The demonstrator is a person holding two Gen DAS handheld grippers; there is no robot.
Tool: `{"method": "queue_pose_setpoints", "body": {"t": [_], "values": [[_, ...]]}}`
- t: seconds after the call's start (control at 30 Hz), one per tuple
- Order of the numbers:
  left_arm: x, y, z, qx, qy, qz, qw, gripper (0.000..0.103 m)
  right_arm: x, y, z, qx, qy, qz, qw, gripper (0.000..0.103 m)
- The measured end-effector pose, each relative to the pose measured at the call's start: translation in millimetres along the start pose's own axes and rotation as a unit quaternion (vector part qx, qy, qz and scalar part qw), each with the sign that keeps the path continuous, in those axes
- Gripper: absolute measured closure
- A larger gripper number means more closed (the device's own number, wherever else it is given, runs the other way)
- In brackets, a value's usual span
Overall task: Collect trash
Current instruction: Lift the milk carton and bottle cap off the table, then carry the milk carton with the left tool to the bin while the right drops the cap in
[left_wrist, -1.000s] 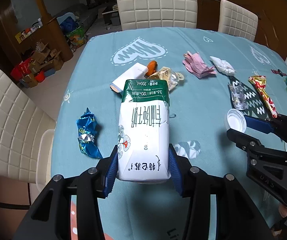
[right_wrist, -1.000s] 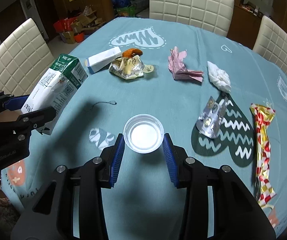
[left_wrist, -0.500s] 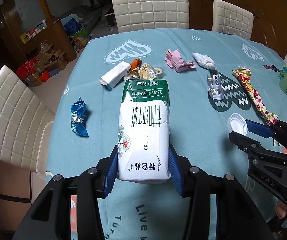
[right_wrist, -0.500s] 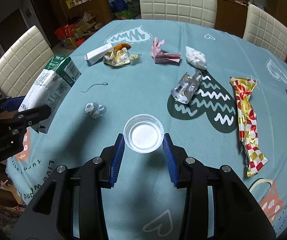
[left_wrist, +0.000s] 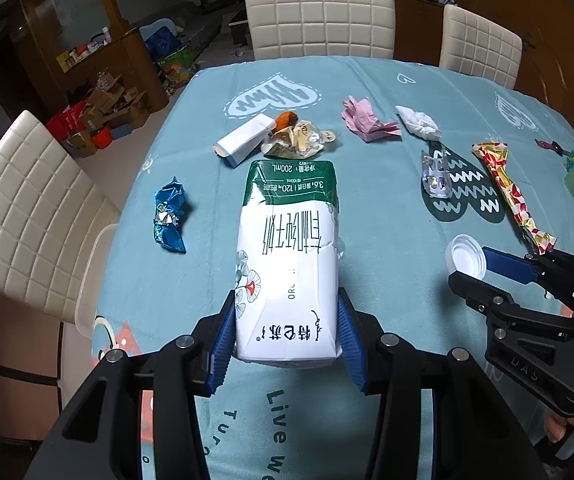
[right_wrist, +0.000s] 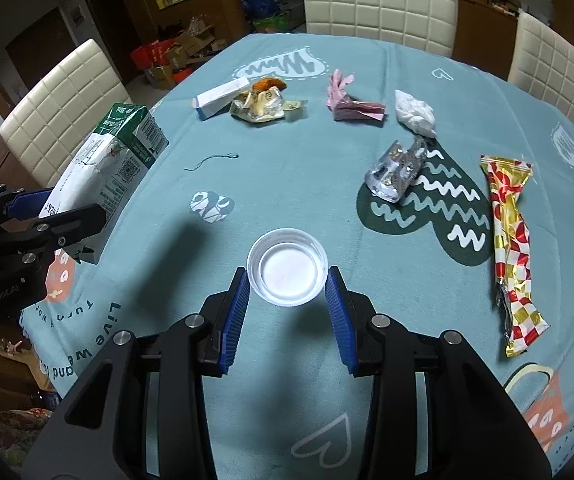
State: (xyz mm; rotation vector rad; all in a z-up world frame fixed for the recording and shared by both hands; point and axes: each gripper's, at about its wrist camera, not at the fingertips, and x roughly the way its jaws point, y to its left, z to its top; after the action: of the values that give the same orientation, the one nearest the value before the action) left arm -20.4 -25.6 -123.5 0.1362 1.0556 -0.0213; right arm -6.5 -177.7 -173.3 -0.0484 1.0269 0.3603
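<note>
Fingers first: my left gripper (left_wrist: 286, 334) is clamped on the base of the milk carton (left_wrist: 287, 256), blue pads pressed to both its sides, and my right gripper (right_wrist: 287, 294) pinches the white plastic lid (right_wrist: 286, 266) between its pads. Both loads are up off the teal tablecloth (right_wrist: 287, 184), and the carton's long axis runs straight out ahead of the left fingers, green top pointing away from me. No bin shows in either view, so I can't say which way the drop-off lies. Taking the carton as my landmark: the blue foil wrapper (left_wrist: 169, 216) lies to its left, the small white box (left_wrist: 243, 142) and crumpled yellow wrapper (left_wrist: 297, 142) just beyond its green end, the lid off to its right. My guess is the blue wrapper goes to the left hand next.
</note>
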Motion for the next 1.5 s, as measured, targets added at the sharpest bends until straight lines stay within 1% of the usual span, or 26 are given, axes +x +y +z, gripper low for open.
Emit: {"method": "queue_pose_setpoints", "body": {"t": [0.27,0.57,0.8,1.0,1.17,1.37,1.5], "values": [[6,15,2,-0.013,0.003,0.003,0.9999,0.058,9,14,9,-0.014,0.006,0.005,1.0,0.061],[16,39,4,-0.018,0.008,-0.003,0.9998,0.058,25,36,21,-0.026,0.015,0.007,1.0,0.061],[27,67,8,-0.025,0.013,-0.002,0.9996,0.058,40,65,38,-0.044,0.018,0.006,0.999,0.061],[37,107,16,-0.044,0.01,0.009,0.9989,0.057,56,100,62,-0.077,0.015,0.006,0.997,0.061],[51,155,22,-0.074,0.007,0.023,0.997,0.057,76,136,86,-0.11,0.025,0.012,0.994,0.061],[68,214,21,-0.118,0.009,0.051,0.9916,0.057,101,194,124,-0.164,0.027,0.028,0.986,0.061],[80,251,14,-0.148,0.023,0.069,0.9863,0.057,112,229,141,-0.193,0.027,0.045,0.98,0.061]]}}
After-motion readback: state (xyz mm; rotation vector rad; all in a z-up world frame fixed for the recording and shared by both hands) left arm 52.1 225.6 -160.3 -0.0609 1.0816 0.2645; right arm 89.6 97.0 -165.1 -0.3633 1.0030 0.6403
